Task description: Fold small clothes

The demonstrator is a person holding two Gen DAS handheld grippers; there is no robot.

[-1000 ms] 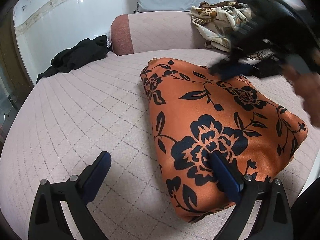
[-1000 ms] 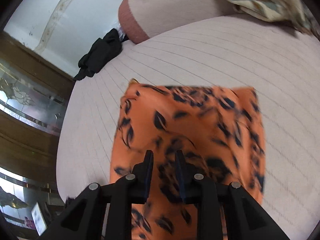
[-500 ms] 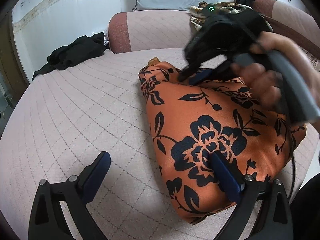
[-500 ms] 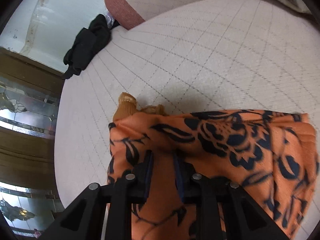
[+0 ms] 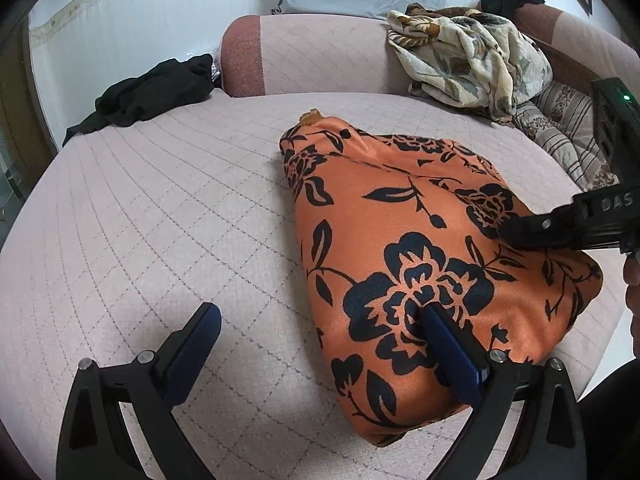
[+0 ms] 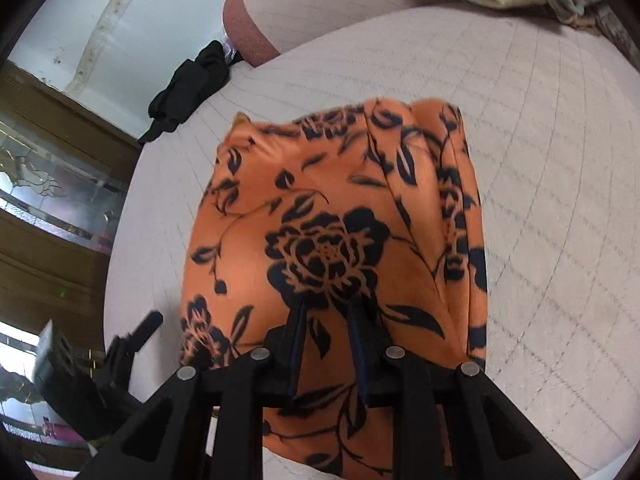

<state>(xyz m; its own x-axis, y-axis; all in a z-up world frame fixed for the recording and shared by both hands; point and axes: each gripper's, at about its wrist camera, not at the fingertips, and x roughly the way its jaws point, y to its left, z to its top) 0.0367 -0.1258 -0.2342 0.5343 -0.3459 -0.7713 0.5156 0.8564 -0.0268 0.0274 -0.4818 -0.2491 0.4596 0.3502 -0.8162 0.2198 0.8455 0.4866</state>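
Note:
An orange garment with black flowers (image 5: 400, 240) lies folded on the quilted pink bed (image 5: 140, 220). My left gripper (image 5: 320, 312) is open wide at its near left edge. One finger rests on the cloth and the other stands over bare bed. My right gripper (image 6: 327, 308) lies low on the garment (image 6: 320, 220) near its front, with the jaws only a narrow gap apart. Flat cloth shows in that gap and none is lifted. From the left wrist view the right gripper (image 5: 508, 232) comes in from the right onto the garment's right side.
A black garment (image 5: 152, 96) lies at the bed's far left edge. A crumpled cream floral cloth (image 5: 468, 52) sits on the padded bolster (image 5: 304, 56) at the back. A striped cushion (image 5: 568, 136) is at the far right. A wooden glass door (image 6: 52, 184) stands past the bed.
My right gripper went out to the garment's far edge, then drew back across it toward the near right side. The gap between its jaws stayed the same. The left gripper kept still.

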